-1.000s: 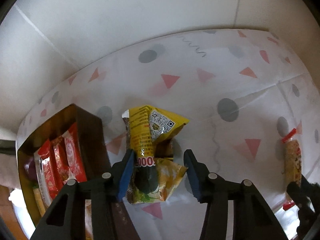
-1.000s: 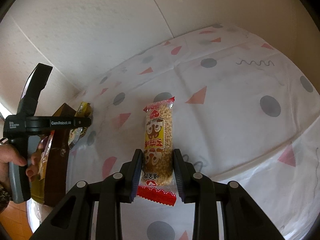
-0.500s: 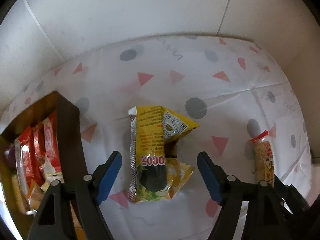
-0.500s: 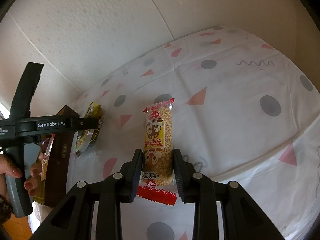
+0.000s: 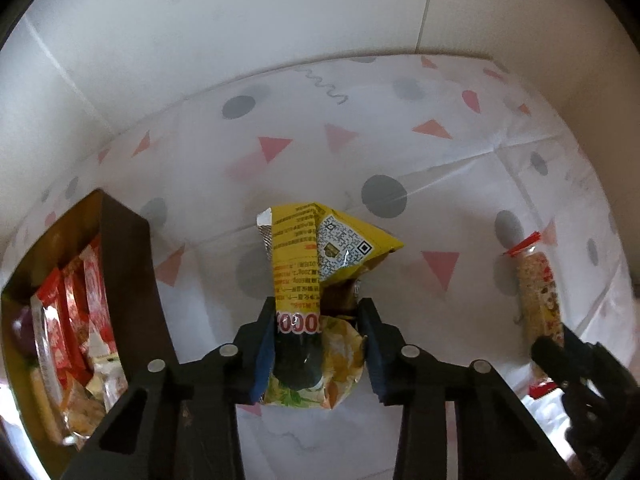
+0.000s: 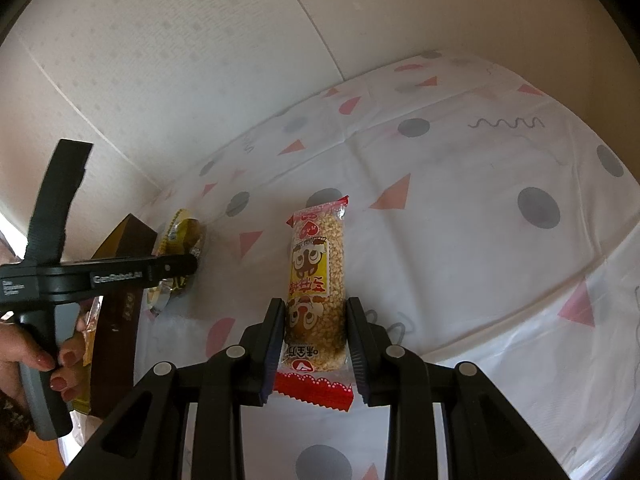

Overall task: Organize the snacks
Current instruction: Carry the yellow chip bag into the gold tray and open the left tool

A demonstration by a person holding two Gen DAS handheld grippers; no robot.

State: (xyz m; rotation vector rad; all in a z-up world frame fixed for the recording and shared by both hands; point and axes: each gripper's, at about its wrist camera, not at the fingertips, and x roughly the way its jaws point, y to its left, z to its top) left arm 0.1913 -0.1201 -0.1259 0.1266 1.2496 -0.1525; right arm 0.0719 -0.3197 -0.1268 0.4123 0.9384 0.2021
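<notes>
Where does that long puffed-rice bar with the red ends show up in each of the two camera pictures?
Left wrist view: the puffed-rice bar lies at the far right edge, its near end between the right gripper fingers.
Right wrist view: the bar is dead centre, gripped by the right gripper.
Shared landmark: the brown box of snacks, at the left in both views.

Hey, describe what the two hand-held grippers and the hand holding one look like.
Both are matte black plastic with silver rivets. The left hand-held gripper has blue pads; seen from the right one, its grey handle carries white GenRobot.AI lettering. The hand has dark red nail polish and a dark patterned cuff.
</notes>
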